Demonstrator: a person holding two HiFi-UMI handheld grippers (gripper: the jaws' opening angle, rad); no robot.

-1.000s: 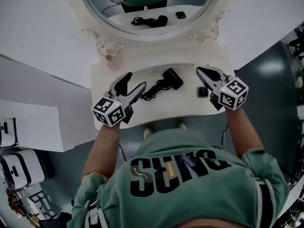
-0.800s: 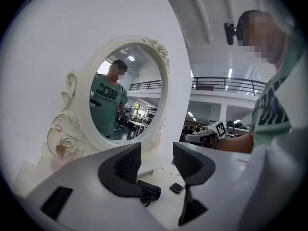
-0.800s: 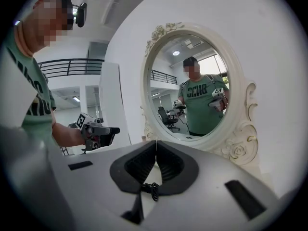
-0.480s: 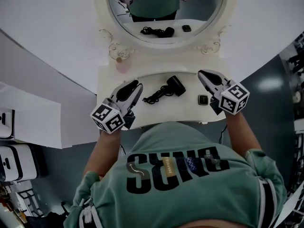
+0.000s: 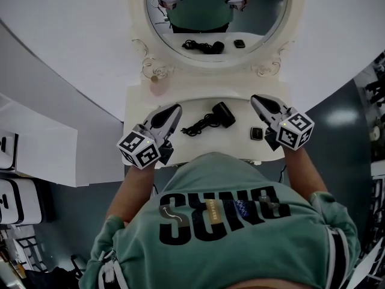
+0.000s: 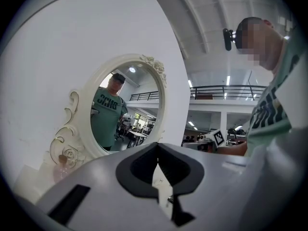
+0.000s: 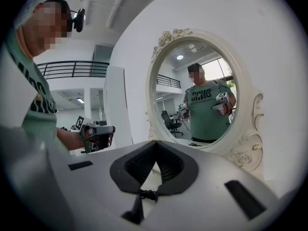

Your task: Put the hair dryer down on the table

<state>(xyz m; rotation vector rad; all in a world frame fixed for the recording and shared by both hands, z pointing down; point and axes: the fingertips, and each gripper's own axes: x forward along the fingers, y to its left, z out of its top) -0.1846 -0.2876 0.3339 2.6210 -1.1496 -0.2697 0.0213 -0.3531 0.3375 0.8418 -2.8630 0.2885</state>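
Observation:
The black hair dryer point(image 5: 221, 114) lies on the white vanity table point(image 5: 139, 110), its coiled cord point(image 5: 195, 126) trailing toward the left. My left gripper point(image 5: 175, 108) hovers left of the cord, apart from it, jaws shut with nothing between them. In the left gripper view the left gripper point(image 6: 157, 144) shows its dark pads closed tip to tip. My right gripper point(image 5: 254, 99) hangs right of the dryer, also shut and holding nothing. The right gripper point(image 7: 156, 144) in its own view points at the mirror. The dryer is hidden in both gripper views.
An oval mirror point(image 5: 216, 11) in an ornate white frame stands at the table's back and reflects the dryer and the person. A small black square item point(image 5: 257, 133) lies beneath the right gripper. A pale pink item point(image 5: 157, 88) sits by the mirror base. Grey floor surrounds the table.
The left gripper's jaws went from wide open to shut, with nothing in them. Both grippers drew slightly back from the dryer, which stayed lying on the table.

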